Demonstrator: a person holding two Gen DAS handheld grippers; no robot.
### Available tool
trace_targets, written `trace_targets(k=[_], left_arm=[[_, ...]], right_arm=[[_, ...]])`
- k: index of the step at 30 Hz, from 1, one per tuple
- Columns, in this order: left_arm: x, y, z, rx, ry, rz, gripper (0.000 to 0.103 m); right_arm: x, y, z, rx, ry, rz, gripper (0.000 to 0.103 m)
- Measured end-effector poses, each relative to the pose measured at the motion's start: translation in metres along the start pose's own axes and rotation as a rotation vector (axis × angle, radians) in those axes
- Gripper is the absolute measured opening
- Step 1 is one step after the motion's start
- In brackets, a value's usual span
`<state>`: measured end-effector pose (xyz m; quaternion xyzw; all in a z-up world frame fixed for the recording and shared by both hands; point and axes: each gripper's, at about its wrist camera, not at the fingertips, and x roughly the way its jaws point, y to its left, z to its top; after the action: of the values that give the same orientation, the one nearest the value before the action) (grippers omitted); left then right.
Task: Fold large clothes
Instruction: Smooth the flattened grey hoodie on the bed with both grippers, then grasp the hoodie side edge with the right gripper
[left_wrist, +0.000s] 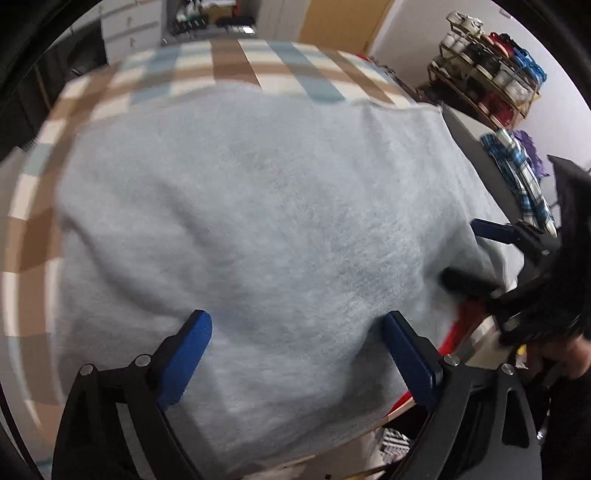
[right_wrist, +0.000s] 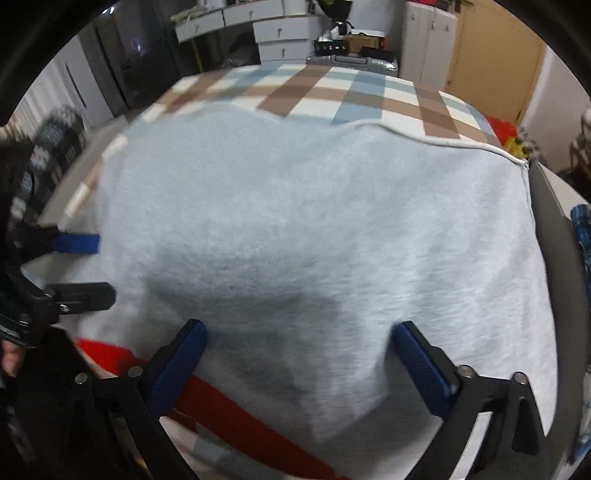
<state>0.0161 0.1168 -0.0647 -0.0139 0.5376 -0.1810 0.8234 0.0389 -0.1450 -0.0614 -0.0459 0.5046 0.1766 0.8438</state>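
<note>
Big light-blue fleece garment (left_wrist: 258, 221) spread over the checked blanket (left_wrist: 229, 62), filling most of both views, near edge hanging off the near side of the table. Looks folded over already, with a white-piped hem (right_wrist: 443, 142) running across the far right. Bit of red fabric (right_wrist: 229, 417) peeking out underneath at the near edge, can't tell what that belongs to.

Left gripper (left_wrist: 295, 332) hovering low over the near part of the garment, jaws spread wide, nothing pinched between them. Right gripper (right_wrist: 299, 339) same deal, wide apart over the cloth, gripping nothing. Each visible in the other's camera too, off at the side edge of the garment, and looking just as released from there.

Judging by that: between folds, or smoothing down the one just laid. Probably halfway-ish through, hard to say with everything motion-blurred.

Next move likely needs both grippers down at matching spots on one edge, closing on the top layers only, not snagging the red stuff underneath, then lifting together and carrying the edge across evenly. Fleece looks thick and floppy, so expect sagging in the middle if the two grabs sit too far apart
</note>
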Motion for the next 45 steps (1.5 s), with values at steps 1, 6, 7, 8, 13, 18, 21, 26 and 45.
trace_targets(k=[1, 6, 7, 8, 13, 18, 21, 26, 45], left_arm=[[-0.005, 0.000, 0.002, 0.015, -0.034, 0.027, 0.092], [0.016, 0.018, 0.003, -0.007, -0.039, 0.118, 0.092], [0.022, 0.024, 0.003, -0.049, -0.044, 0.085, 0.099], [0.025, 0.029, 0.003, -0.072, -0.049, 0.074, 0.102], [0.032, 0.030, 0.014, -0.052, -0.040, 0.060, 0.102], [0.015, 0.027, 0.017, -0.072, -0.022, 0.013, 0.102], [-0.007, 0.005, 0.011, -0.023, -0.059, -0.073, 0.102], [0.005, -0.063, 0.011, 0.180, -0.038, -0.053, 0.102], [0.023, -0.074, 0.034, 0.168, -0.011, -0.098, 0.102]], right_arm=[[-0.008, -0.006, 0.003, 0.028, -0.025, 0.000, 0.101], [-0.005, -0.042, 0.006, 0.137, 0.020, -0.096, 0.102], [0.009, -0.049, 0.000, 0.150, 0.072, -0.103, 0.103], [0.017, -0.053, -0.005, 0.163, 0.077, -0.074, 0.103], [0.022, -0.052, -0.010, 0.169, 0.014, -0.096, 0.103], [0.006, -0.065, -0.011, 0.205, 0.025, -0.006, 0.103], [-0.025, -0.089, -0.031, 0.340, -0.030, 0.090, 0.103], [-0.028, -0.100, -0.054, 0.308, 0.024, -0.043, 0.103], [-0.039, -0.135, -0.120, 0.685, 0.007, 0.323, 0.103]])
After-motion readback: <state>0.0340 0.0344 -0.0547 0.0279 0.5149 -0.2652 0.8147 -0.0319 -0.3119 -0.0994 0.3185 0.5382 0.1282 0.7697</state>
